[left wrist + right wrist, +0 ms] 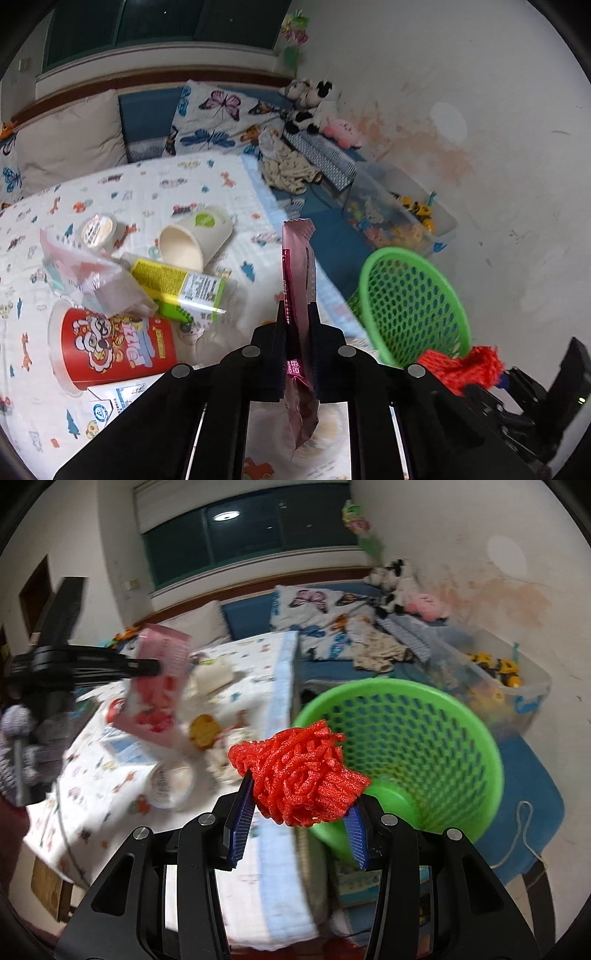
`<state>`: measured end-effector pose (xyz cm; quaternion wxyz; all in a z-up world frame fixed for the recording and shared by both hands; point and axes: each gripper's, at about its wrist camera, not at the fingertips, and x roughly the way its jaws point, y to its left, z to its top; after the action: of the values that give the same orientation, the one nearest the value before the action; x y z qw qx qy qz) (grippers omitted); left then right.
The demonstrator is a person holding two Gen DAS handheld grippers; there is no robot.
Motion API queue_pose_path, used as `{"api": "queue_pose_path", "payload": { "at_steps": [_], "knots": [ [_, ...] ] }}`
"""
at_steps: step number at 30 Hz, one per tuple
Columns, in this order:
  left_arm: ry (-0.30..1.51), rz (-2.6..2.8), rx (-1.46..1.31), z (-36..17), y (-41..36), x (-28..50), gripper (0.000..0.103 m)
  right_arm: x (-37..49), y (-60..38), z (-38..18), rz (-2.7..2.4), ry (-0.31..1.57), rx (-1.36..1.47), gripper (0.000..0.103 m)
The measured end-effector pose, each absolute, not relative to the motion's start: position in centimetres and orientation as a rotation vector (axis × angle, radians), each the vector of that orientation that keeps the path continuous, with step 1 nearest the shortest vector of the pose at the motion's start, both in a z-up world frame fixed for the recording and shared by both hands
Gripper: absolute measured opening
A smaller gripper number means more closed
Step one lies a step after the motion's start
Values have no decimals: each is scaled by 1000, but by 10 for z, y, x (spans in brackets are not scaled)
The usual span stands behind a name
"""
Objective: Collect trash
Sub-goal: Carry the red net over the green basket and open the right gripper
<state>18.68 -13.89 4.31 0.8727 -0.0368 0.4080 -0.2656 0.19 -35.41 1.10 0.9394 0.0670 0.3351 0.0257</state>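
Note:
My left gripper point(298, 314) is shut on a maroon snack wrapper point(298, 280), held edge-on above the bed; it shows as a pink packet in the right wrist view point(155, 686). My right gripper point(301, 794) is shut on a red foam net point(299, 771), just left of the rim of the green mesh basket point(443, 716). The net point(461, 365) and the basket point(410, 306) also show at the right of the left wrist view. More trash lies on the patterned sheet point(129, 192): a red cup point(110, 347), a yellow-green packet point(177, 284), a paper cup point(195, 240), a small lidded tub point(98, 230).
A clear plastic wrapper point(88, 280) lies over the red cup. A clear box of toys point(495, 686) stands by the wall behind the basket. Pillows, clothes point(288, 166) and plush toys point(306, 103) lie at the head of the bed. A blue stool point(532, 797) stands under the basket.

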Motion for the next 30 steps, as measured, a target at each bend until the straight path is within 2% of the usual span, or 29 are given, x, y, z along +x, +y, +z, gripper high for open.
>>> {"api": "queue_pose_path", "payload": {
  "at_steps": [10, 18, 25, 30],
  "knots": [
    [841, -651, -58, 57, -180, 178, 10, 18, -400, -14, -103, 724, 151, 46],
    [871, -705, -29, 50, -221, 178, 10, 30, -423, -31, -154, 757, 170, 51],
    [902, -745, -20, 35, -255, 181, 10, 30, -437, -37, -178, 745, 196, 70],
    [926, -761, -5, 25, -275, 182, 10, 24, -443, -36, -185, 728, 206, 75]
  ]
}}
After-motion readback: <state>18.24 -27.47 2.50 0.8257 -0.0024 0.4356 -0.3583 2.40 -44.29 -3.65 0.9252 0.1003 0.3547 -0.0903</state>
